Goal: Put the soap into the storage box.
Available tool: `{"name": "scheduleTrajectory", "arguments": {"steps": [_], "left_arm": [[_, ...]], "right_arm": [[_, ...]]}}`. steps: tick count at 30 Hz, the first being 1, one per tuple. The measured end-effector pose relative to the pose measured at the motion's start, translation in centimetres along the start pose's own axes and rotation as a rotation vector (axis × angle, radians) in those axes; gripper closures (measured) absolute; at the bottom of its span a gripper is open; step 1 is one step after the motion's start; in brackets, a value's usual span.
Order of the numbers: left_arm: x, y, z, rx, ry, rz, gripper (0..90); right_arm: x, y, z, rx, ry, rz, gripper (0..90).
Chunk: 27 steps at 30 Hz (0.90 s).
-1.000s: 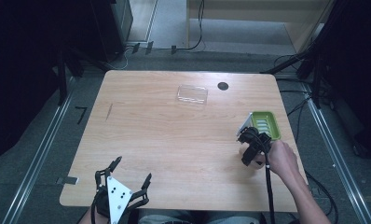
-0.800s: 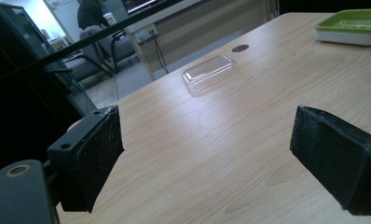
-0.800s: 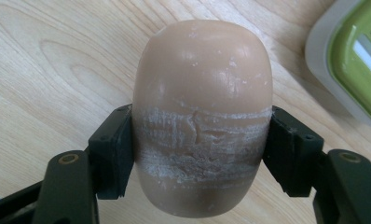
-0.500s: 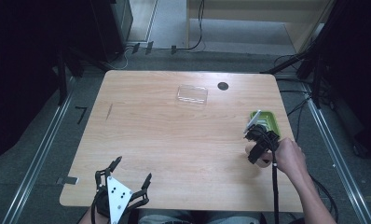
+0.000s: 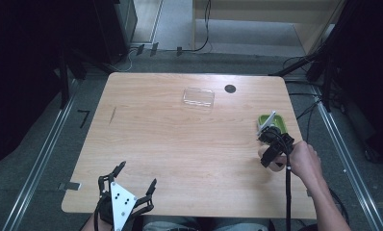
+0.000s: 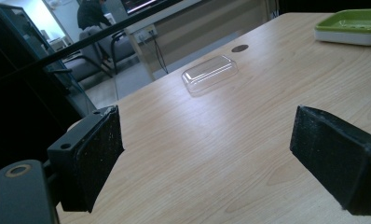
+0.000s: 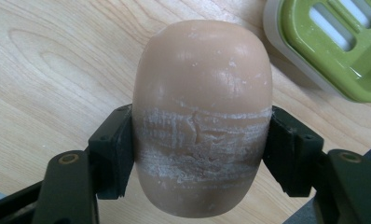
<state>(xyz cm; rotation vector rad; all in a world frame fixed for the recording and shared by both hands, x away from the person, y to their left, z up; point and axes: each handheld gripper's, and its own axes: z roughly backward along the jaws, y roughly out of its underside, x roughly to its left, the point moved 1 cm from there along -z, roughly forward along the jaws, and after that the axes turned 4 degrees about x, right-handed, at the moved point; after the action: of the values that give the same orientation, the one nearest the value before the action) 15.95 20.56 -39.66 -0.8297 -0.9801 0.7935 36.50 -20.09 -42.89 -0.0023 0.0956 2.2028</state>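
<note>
Meanwhile the right gripper (image 7: 200, 154), clamped on the soap (image 7: 201, 116), had drawn back from the dish (image 5: 271, 122) at its one o'clock, so the soap was likely leaving it, while the left gripper (image 6: 207, 158) gaped wide, idle.

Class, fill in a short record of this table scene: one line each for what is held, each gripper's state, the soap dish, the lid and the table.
held item: bar of soap, peach-coloured, scuffed white across its middle
right gripper: shut on the bar of soap, beside the soap dish
left gripper: open, nothing between its jaws, near the table's front edge
soap dish: green slotted insert in a white base
clear lid: lying toward the far side
table: light wood
</note>
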Motion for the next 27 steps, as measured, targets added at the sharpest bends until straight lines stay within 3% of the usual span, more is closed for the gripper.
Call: {"name": "scheduleTrajectory", "arguments": {"steps": [27], "left_arm": [[0.0, 0.0, 0.0, 0.001, 0.004, -0.005, 9.9]], "right_arm": [[-2.7, 0.2, 0.4, -0.002, -0.013, -0.108, 33.7]]}}
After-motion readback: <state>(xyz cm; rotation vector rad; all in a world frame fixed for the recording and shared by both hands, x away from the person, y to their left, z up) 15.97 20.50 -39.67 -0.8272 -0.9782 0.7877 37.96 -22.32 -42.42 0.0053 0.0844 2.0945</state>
